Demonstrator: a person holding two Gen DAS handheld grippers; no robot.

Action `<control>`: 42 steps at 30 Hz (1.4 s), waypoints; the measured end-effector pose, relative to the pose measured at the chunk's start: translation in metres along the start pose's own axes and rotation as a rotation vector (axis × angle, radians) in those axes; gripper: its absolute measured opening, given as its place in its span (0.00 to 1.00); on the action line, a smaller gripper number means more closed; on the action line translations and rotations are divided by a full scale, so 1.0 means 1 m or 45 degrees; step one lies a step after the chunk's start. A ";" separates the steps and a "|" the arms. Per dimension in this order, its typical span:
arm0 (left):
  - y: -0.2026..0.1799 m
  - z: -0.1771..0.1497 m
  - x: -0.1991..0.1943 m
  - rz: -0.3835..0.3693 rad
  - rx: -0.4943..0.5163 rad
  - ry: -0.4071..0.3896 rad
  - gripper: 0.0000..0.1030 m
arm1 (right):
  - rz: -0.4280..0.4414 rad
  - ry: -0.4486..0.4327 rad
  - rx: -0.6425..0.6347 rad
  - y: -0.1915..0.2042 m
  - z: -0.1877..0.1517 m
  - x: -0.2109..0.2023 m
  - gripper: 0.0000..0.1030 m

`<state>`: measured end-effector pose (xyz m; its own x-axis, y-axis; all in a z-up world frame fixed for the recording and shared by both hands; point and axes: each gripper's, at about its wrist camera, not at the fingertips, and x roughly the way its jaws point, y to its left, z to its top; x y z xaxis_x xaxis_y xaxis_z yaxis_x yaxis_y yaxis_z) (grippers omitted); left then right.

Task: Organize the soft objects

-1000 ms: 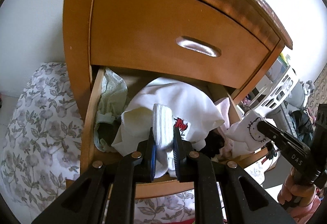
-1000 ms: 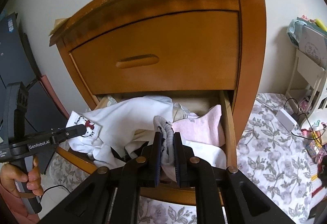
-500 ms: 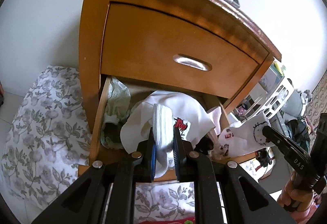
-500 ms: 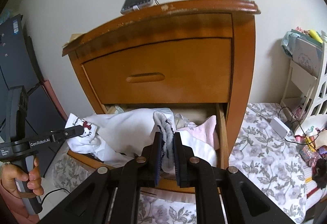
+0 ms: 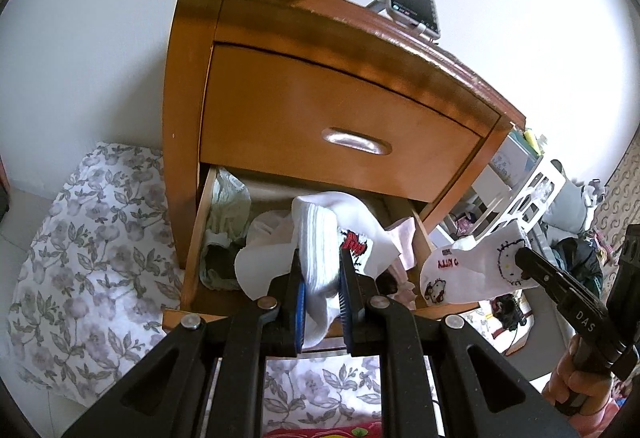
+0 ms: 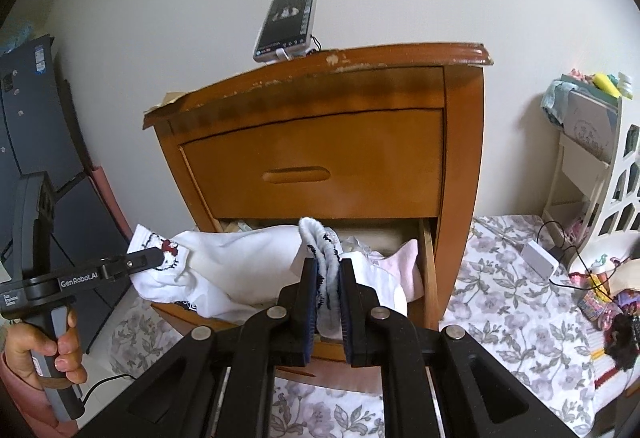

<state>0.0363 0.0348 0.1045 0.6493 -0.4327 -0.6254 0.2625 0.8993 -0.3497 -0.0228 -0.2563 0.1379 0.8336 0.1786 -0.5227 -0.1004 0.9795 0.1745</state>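
Glossy varnished wood on the nightstand, with varnish chipped and rough along the top front edge. Smooth, shiny finish on the upper drawer's recessed handle; material not clear. Paler, unvarnished wood on the open lower drawer's side wall. Ribbed white knit cloth in the white sock pinched by the left gripper; soft knit cloth with dark stitched marks in the grey sock clamped by the right gripper. Matt black plastic on both grippers, blue ridged pads. Thin floral printed cloth over the floor. Glossy glass screen on the phone.
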 end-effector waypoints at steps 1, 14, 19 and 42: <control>-0.001 0.000 -0.002 0.000 0.001 -0.004 0.14 | 0.001 -0.006 -0.001 0.001 0.000 -0.003 0.11; -0.006 0.001 -0.033 0.003 0.002 -0.070 0.14 | 0.002 -0.063 -0.017 0.007 0.003 -0.031 0.11; -0.001 0.002 -0.032 -0.004 -0.016 -0.065 0.14 | 0.000 -0.067 -0.016 0.008 0.002 -0.035 0.11; 0.020 0.045 0.036 0.234 -0.005 -0.032 0.15 | -0.012 0.008 -0.001 -0.003 -0.001 0.000 0.11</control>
<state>0.0975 0.0396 0.1066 0.7037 -0.2592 -0.6616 0.1349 0.9629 -0.2338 -0.0226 -0.2589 0.1366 0.8310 0.1696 -0.5298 -0.0926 0.9813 0.1689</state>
